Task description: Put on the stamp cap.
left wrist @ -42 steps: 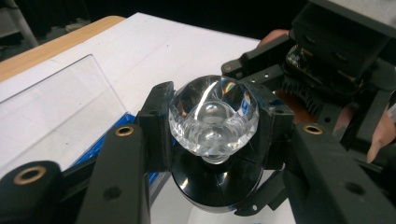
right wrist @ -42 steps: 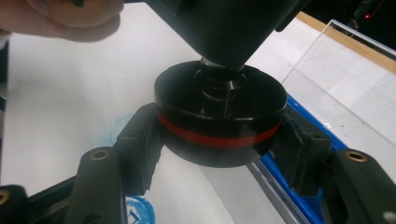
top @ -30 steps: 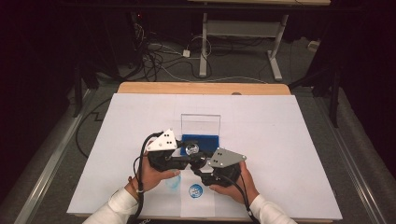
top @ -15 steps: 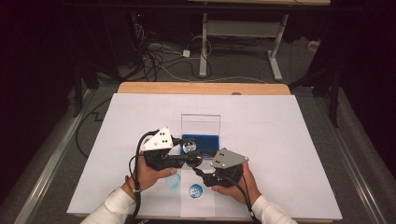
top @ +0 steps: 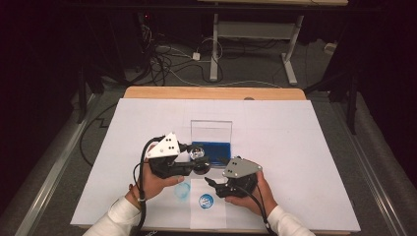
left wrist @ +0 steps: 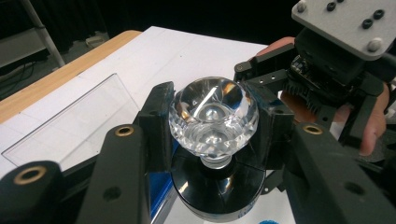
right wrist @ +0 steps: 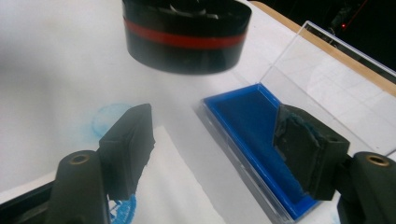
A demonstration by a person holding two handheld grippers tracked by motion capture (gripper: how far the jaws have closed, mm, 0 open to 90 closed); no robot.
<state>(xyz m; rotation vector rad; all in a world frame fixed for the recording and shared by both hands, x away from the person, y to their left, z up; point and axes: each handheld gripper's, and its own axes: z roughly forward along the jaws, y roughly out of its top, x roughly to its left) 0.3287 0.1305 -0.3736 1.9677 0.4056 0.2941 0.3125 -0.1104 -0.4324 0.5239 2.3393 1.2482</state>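
The left gripper (top: 196, 160) pinches the faceted crystal knob (left wrist: 213, 116) of a stamp between its two black jaws, holding it off the white sheet (top: 295, 142) that covers the table, just in front of the open ink pad case (top: 211, 142). Below the knob, the stamp's black round base (left wrist: 217, 189) is partly cut off by the bottom edge of the left gripper view, and its underside is hidden. In the right gripper view the base hangs at the top, a red band around it, its upper part cropped away. The right gripper (top: 212, 183) sits just beside and below the stamp, its jaws having just been opening; they stand spread with nothing between them, above a paper slip (top: 209, 216) bearing a blue round print (top: 205, 200) too small to read. A fainter blue ring (top: 182, 191) marks the sheet near the left hand. The case's clear lid stands upright behind the blue pad.
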